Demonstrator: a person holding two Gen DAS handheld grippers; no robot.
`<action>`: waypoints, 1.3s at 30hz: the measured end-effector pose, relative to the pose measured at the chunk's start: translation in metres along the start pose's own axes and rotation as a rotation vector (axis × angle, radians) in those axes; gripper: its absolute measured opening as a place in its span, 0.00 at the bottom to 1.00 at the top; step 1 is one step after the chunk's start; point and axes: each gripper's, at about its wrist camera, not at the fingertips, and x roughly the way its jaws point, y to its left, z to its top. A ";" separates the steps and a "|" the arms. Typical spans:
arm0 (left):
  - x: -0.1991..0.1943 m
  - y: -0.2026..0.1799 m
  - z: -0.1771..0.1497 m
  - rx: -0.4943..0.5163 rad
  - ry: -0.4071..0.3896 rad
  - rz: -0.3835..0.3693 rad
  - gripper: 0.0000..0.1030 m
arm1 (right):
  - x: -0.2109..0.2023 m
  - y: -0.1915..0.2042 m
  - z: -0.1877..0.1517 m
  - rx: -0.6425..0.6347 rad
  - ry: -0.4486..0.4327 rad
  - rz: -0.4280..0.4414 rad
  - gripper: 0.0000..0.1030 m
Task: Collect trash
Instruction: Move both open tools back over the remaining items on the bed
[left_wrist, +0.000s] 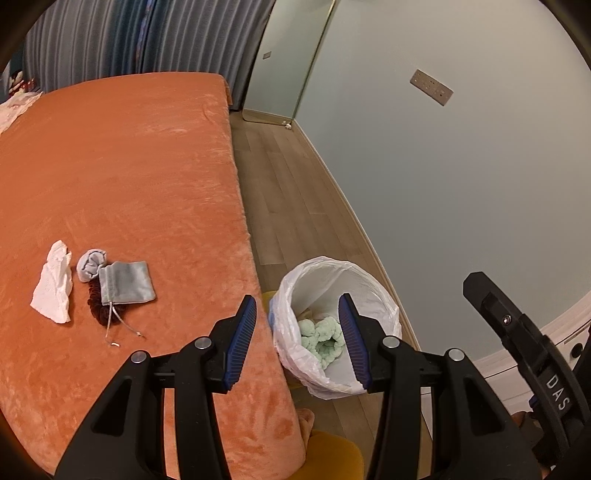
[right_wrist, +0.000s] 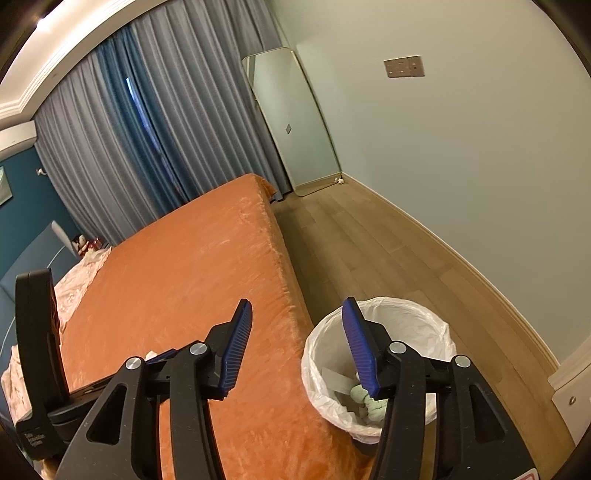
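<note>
the right gripper (right_wrist: 297, 314) hangs with its blue-padded jaws apart and nothing between them, above the edge of a bed with an orange blanket (right_wrist: 177, 266). just beside the bed, on the wooden floor (right_wrist: 369, 240), stands a bin (right_wrist: 424, 325) lined with a white bag, a pale green fuzzy thing (right_wrist: 364, 400) inside. a mirror (right_wrist: 291, 122) leans on the wall beside grey curtains (right_wrist: 147, 129).

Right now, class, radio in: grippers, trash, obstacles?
Left gripper and right gripper open, empty. White tissue on orange bed; green wad in lined bin. Nothing blocking.
</note>
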 end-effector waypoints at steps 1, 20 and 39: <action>-0.002 0.004 0.000 -0.009 -0.001 0.003 0.43 | 0.001 0.003 -0.001 -0.005 0.002 0.001 0.49; -0.033 0.110 -0.008 -0.159 -0.045 0.095 0.43 | 0.032 0.089 -0.027 -0.130 0.101 0.087 0.52; -0.046 0.224 -0.025 -0.318 -0.040 0.203 0.49 | 0.084 0.174 -0.072 -0.248 0.228 0.121 0.61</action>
